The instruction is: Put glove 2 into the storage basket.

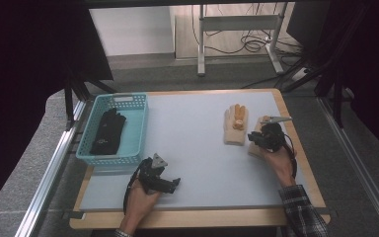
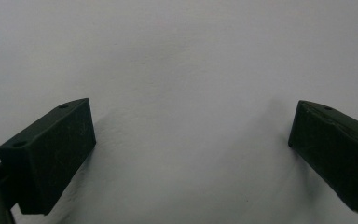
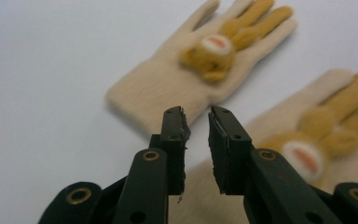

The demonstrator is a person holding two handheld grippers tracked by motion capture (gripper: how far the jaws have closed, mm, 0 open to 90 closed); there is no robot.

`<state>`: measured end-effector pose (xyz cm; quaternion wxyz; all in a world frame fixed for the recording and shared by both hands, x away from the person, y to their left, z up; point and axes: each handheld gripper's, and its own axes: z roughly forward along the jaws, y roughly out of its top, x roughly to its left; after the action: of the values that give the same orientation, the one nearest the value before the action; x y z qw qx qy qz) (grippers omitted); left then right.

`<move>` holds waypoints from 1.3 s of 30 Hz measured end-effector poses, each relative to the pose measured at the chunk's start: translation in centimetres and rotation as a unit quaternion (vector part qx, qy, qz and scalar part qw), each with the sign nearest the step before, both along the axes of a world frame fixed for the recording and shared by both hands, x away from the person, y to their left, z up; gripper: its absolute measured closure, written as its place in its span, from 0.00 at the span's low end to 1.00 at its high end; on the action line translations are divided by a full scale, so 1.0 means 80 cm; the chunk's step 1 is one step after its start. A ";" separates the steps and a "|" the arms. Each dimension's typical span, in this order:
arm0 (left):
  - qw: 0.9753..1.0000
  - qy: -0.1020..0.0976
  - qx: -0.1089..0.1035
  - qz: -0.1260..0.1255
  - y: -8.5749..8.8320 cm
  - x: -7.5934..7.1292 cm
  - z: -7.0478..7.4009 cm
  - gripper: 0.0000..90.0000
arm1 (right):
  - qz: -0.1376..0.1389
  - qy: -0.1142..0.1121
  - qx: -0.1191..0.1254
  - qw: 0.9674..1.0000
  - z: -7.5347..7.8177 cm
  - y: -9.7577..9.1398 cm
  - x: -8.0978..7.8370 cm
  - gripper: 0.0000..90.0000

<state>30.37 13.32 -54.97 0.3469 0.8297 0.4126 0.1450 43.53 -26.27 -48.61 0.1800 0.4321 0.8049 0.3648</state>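
Two cream knitted gloves with orange animal figures lie at the table's right. One glove (image 1: 235, 126) (image 3: 168, 79) lies flat with its fingers pointing away from me. The other glove (image 1: 254, 149) (image 3: 335, 121) lies just right of it, partly under my right gripper (image 1: 253, 138) (image 3: 196, 122). That gripper hovers over its cuff, jaws drawn close with a narrow gap and nothing pinched between them. My left gripper (image 1: 175, 183) (image 2: 191, 126) rests near the front left, jaws wide open over bare table surface.
A turquoise plastic basket (image 1: 138, 123) stands at the table's left edge with a black glove (image 1: 108, 131) inside. The pale grey tabletop (image 1: 197, 163) stretches between basket and cream gloves. Metal rails run along both sides of the table.
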 end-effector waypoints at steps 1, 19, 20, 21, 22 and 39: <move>1.000 0.000 0.000 0.000 0.000 0.000 0.000 0.01 | -0.004 0.001 0.000 1.000 0.000 0.000 0.007 0.83; 1.000 0.000 0.000 0.000 0.000 0.000 0.000 0.01 | -0.030 0.035 -0.026 0.999 -0.037 0.031 0.075 0.78; 1.000 0.000 0.000 0.000 0.000 0.000 0.000 0.01 | -0.030 0.039 -0.022 0.999 -0.037 0.032 0.075 0.81; 1.000 0.000 0.000 0.000 0.000 0.000 0.000 0.01 | -0.032 0.041 -0.021 0.998 -0.037 0.033 0.074 0.86; 1.000 0.000 0.000 0.000 0.000 0.000 0.000 0.01 | -0.033 0.044 -0.018 0.998 -0.037 0.034 0.073 0.88; 1.000 0.001 0.003 -0.002 0.001 0.000 0.000 0.01 | 0.006 -0.001 -0.015 1.000 0.041 0.030 0.019 0.96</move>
<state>30.37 13.37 -54.95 0.3447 0.8315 0.4109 0.1448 45.07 -23.85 -45.32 0.1857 0.4242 0.8125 0.3541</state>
